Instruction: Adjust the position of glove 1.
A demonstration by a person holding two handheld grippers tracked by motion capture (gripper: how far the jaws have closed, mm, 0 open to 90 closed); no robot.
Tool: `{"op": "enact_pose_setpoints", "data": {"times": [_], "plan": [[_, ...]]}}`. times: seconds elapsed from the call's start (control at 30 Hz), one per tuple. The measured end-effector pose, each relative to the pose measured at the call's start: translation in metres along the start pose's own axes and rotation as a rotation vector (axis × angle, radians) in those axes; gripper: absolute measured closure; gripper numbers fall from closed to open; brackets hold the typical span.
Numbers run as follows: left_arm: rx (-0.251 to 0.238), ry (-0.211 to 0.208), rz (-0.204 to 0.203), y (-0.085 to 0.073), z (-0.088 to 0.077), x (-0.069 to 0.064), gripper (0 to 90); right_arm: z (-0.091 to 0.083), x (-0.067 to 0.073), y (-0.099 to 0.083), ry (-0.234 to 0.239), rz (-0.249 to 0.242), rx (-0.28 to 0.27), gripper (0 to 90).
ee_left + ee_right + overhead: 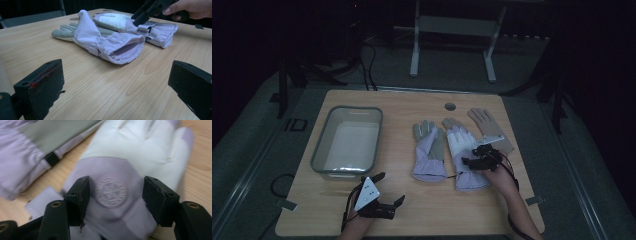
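R gripper (pixel 473 159) jaws apart over right glove (pixel 464 160), lengthwise, fingers pointing away; L gripper (pixel 388 192) open, idle

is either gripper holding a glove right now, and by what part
Nothing is held. The right gripper straddles the right glove at its round badge, fingers open; the left gripper is open over bare table.

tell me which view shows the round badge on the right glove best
The right gripper view: the round badge sits close up between that gripper's open jaws. The high view shows the right glove whole, badge too small. The left gripper view shows its cuff side.
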State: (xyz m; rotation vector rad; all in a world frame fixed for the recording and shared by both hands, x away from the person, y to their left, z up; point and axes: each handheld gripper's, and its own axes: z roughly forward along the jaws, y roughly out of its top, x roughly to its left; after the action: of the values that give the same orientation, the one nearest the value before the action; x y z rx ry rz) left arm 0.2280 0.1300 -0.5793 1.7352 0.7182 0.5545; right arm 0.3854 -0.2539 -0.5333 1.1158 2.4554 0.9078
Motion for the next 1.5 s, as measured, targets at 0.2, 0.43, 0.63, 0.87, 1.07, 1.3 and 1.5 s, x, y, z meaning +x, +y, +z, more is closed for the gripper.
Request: {"op": "enact_pose_setpoints", "data": {"times": [0.2, 0.43, 0.63, 0.87, 1.07, 1.3, 1.5], "plan": [[0.000, 0.003, 0.000, 0.000, 0.000, 0.000, 0.7, 0.003, 0.007, -0.002, -0.021, -0.030, 0.026, 53.2], [-0.002, 0.003, 0.000, 0.000, 0.000, 0.000, 0.7, -0.008, 0.020, -0.001, -0.083, -0.002, -0.007, 73.6], [0.000, 0.003, -0.001, 0.000, 0.000, 0.000, 0.6, -0.024, 0.021, 0.002, -0.087, 0.022, -0.026, 75.8], [-0.001, 0.005, -0.001, 0.000, 0.000, 0.000, 0.7, -0.059, 0.020, 0.012, -0.128, 0.062, -0.088, 76.5], [-0.001, 0.005, -0.001, 0.000, 0.000, 0.000, 0.6, -0.081, 0.019, 0.023, -0.138, 0.061, -0.129, 76.7], [-0.001, 0.006, 0.000, 0.000, 0.000, 0.000, 0.6, -0.103, 0.023, 0.044, -0.160, 0.052, -0.175, 76.8], [-0.002, 0.007, 0.002, 0.000, 0.000, -0.001, 0.6, -0.116, 0.035, 0.074, -0.167, 0.035, -0.209, 76.9]]}}
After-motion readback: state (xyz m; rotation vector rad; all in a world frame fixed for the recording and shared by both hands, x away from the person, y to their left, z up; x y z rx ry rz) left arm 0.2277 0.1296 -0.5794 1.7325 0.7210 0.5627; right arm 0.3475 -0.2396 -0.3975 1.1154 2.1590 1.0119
